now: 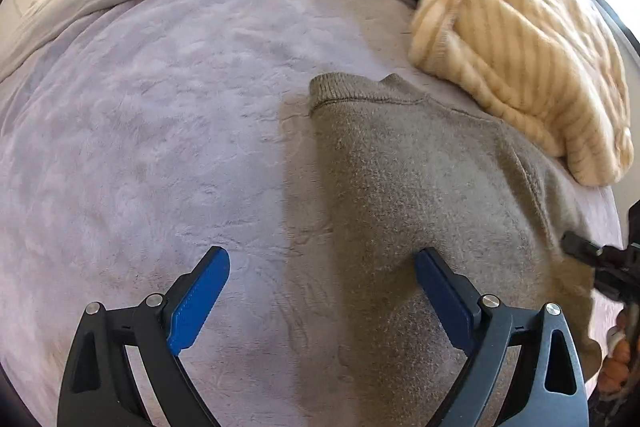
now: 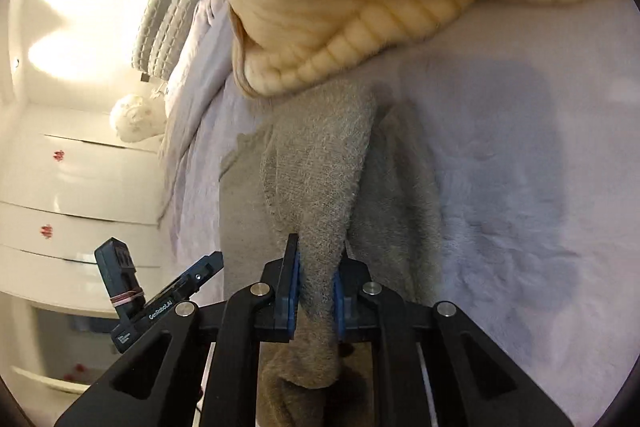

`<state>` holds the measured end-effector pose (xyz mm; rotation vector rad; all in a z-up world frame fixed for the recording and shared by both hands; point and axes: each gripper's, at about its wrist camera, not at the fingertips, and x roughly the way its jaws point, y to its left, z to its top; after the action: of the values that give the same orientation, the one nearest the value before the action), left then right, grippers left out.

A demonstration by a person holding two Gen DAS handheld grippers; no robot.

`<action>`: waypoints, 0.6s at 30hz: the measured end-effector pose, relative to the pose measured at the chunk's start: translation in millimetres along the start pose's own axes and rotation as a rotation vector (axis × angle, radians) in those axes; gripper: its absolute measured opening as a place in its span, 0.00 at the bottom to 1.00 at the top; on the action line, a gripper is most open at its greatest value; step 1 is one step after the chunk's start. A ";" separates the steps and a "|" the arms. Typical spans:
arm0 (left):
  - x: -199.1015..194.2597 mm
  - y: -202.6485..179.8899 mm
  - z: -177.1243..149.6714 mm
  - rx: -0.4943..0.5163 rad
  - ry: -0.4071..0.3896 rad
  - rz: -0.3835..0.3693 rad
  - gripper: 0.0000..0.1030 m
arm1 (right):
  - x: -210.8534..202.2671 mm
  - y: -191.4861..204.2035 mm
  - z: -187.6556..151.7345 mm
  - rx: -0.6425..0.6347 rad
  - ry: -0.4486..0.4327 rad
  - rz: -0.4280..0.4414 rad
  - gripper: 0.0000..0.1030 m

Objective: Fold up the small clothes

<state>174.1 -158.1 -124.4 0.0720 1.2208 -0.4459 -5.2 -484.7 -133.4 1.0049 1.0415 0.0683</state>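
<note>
Item 1, nearest. Right tongs (image 2: 316, 277): closed on a bunched fold of the grey knit (image 2: 320, 167), blue pads pressing the cloth from both sides. The gripped fold rises clear of the rest of the garment, which trails below and beside it.

Item 2. Left tongs (image 1: 322, 277): spread wide, nothing between the pads. One pad hangs over bare blanket (image 1: 140, 127), the other over the knit's edge. Whether either touches the fabric cannot be told.

Item 3. Grey knit, the task's thing: lies on the bed, mostly flat in the left view, ribbed hem at the far end, one side lifted by the right tongs.

Item 4. Cream sweater (image 1: 512, 39): heaped just beyond the knit, its near edge overlapping or touching the knit's far corner.

Item 5. Blanket: pale, plush, covers the bed under both garments. A folded-back band of bedding lies farther off.

Item 6, farthest. White drawers (image 2: 72, 187) and pillows (image 2: 168, 15), right view only, well apart from the work.

Risks, as judged:
- The right grip takes a thick bunch, not a clean edge; layers may slip out unevenly and leave a crooked fold.
- With the left tongs holding nothing, the free side may drag across the plush blanket and wrinkle.
- The far corner sits against the cream sweater; pulling the knit may drag that heap along.
</note>
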 end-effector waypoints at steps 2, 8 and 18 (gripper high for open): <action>1.0 -9.3 -1.1 0.030 0.001 -0.008 0.92 | 8.9 -23.8 -1.2 0.064 0.021 -0.078 0.14; 19.9 -27.9 -5.9 0.101 0.011 0.030 1.00 | -7.0 -46.2 -16.0 0.238 -0.036 0.036 0.37; 2.9 12.4 -8.1 0.051 0.077 -0.017 1.00 | -46.0 9.7 -150.5 0.140 0.110 0.333 0.50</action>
<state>172.2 -145.3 -132.2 0.1234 1.2862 -0.4927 -138.2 -402.3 -113.5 1.3077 0.9793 0.3298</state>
